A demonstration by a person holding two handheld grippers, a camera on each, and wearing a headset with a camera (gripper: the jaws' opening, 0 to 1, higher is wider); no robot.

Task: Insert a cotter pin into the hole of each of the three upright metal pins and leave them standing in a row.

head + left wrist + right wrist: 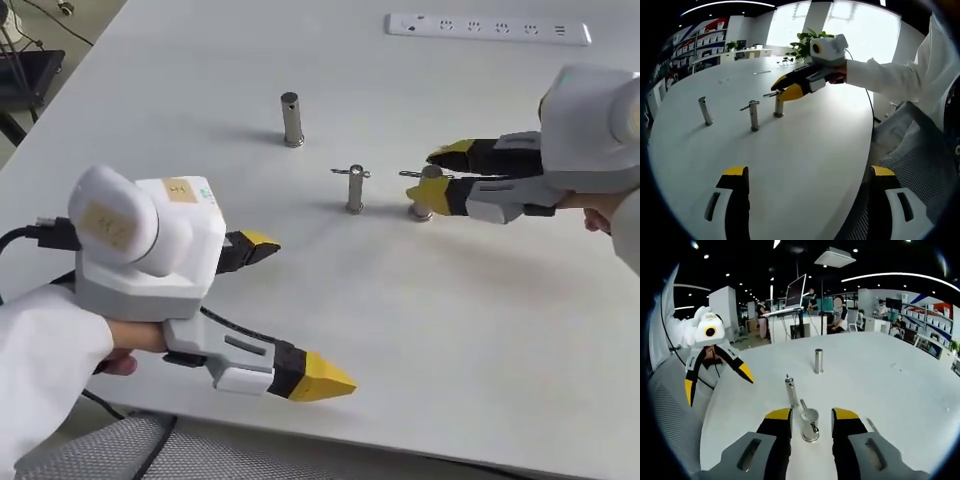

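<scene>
**Bench layout with three steel pins.** A smooth, matte white table (400, 330) is carrying three short, upright, cylindrical metal pins, each flaring into a small round foot, and they are standing apart from one another in a loose diagonal row. The far pin (291, 120) is a plain polished cylinder. The middle pin (355, 192) is carrying a thin wire cotter pin (350, 172) crosswise through its top, with the wire sticking out on both sides. The near pin (810, 425) is carrying a second cotter pin (408, 175), so two wire cotter pins can be counted in all. The right gripper (420, 176), with a grey-and-white plastic body, black fingers and yellow wedge-shaped tips, is straddling the near pin. Its jaws are standing partly apart, one on each side of the pin, and the right gripper view is showing a small gap between each tip and the metal. The left gripper (312, 313), of the same build, is hovering over the near edge of the table, well apart from the row, with its jaws spread wide and holding nothing. A long white power strip (487, 28) is lying flat at the far edge of the table.
</scene>
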